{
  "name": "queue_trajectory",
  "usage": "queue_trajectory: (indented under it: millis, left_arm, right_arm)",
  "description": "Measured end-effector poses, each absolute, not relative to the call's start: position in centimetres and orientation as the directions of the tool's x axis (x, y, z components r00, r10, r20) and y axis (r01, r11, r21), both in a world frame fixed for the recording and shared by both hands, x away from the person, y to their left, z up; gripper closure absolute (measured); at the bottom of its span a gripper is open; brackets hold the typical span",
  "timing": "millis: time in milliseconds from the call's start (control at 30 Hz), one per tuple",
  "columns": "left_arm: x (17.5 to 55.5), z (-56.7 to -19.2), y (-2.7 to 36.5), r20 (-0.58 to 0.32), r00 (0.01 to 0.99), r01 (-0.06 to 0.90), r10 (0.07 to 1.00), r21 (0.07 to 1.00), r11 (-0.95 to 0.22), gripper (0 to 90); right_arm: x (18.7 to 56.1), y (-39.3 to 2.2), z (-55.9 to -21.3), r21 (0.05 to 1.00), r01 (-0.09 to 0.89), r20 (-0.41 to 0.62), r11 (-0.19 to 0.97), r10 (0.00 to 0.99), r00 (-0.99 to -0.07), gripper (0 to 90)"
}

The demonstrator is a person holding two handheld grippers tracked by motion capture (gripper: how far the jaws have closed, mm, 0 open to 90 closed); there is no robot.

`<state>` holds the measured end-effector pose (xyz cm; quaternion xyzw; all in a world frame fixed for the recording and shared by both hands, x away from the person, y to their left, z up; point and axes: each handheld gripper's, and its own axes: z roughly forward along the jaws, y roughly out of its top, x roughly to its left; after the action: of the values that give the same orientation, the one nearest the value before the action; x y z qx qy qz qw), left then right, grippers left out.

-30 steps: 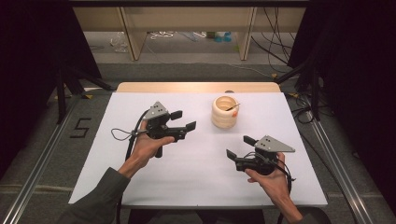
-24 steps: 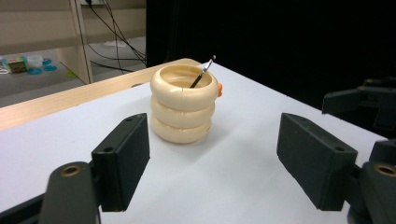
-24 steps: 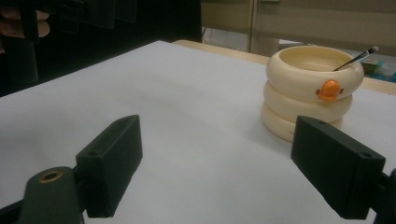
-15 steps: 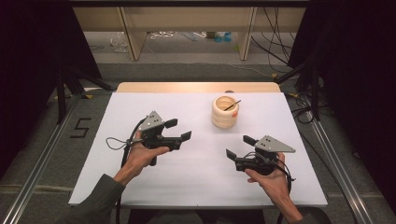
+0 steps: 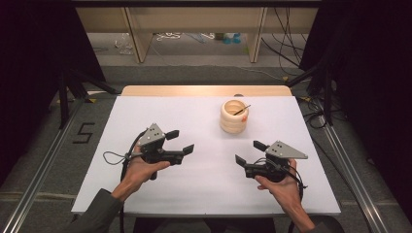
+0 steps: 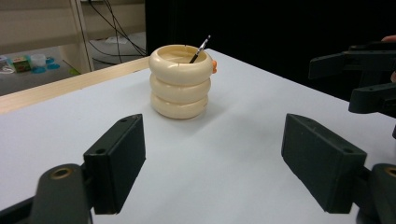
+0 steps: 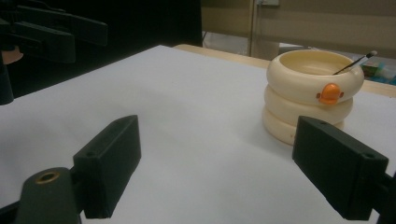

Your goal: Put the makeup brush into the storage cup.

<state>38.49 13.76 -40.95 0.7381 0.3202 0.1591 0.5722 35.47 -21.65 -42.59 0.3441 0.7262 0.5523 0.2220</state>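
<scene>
Nothing gripped yet: both tools empty, pen holder untouched.
Left tool (image 5: 176,142) hovers low over the white tabletop (image 5: 194,194), jaws spread wide, aimed at the holder. Cream ringed pen holder (image 5: 233,117) stands upright, back-centre right, well apart from both tools; orange duck bill on its side, one thin dark pen (image 6: 200,49) leaning inside. Right tool (image 5: 248,152) near front right, jaws spread too, empty. Approach and grasp are all still to do, I'd judge.

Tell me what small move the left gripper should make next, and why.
Probably ease the left gripper forward toward the cream ringed cup. Its jaws are open and empty, the cup stands apart ahead of them on the white table, and a thin stick leans out of its top, ready to pick.
</scene>
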Motion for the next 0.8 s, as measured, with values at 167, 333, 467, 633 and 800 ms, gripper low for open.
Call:
queue_trajectory:
  millis: [167,333,467,633,800]
  left_arm:
    - [38.2,-41.2,14.3,-0.132,0.739,0.292,0.661,0.947,-0.137,21.4]
    - [37.7,-41.7,14.5,-0.134,0.736,0.297,0.664,0.944,-0.139,20.7]
    - [37.3,-41.9,14.7,-0.125,0.735,0.293,0.666,0.945,-0.146,20.3]
    - [37.0,-42.1,15.0,-0.131,0.729,0.298,0.671,0.944,-0.140,19.0]
    - [36.5,-42.1,15.5,-0.128,0.730,0.287,0.671,0.949,-0.131,18.9]
  right_arm:
    - [35.3,-21.7,-42.5,0.946,0.273,0.051,0.177,0.748,-0.661,16.3]
    - [35.1,-21.5,-42.5,0.944,0.290,0.081,0.155,0.745,-0.662,16.4]
    - [35.2,-21.5,-42.6,0.951,0.265,0.062,0.159,0.741,-0.668,16.4]
    - [34.9,-21.4,-42.6,0.946,0.284,0.081,0.154,0.736,-0.672,16.3]
    - [34.8,-21.2,-42.8,0.946,0.288,0.093,0.147,0.729,-0.678,16.3]
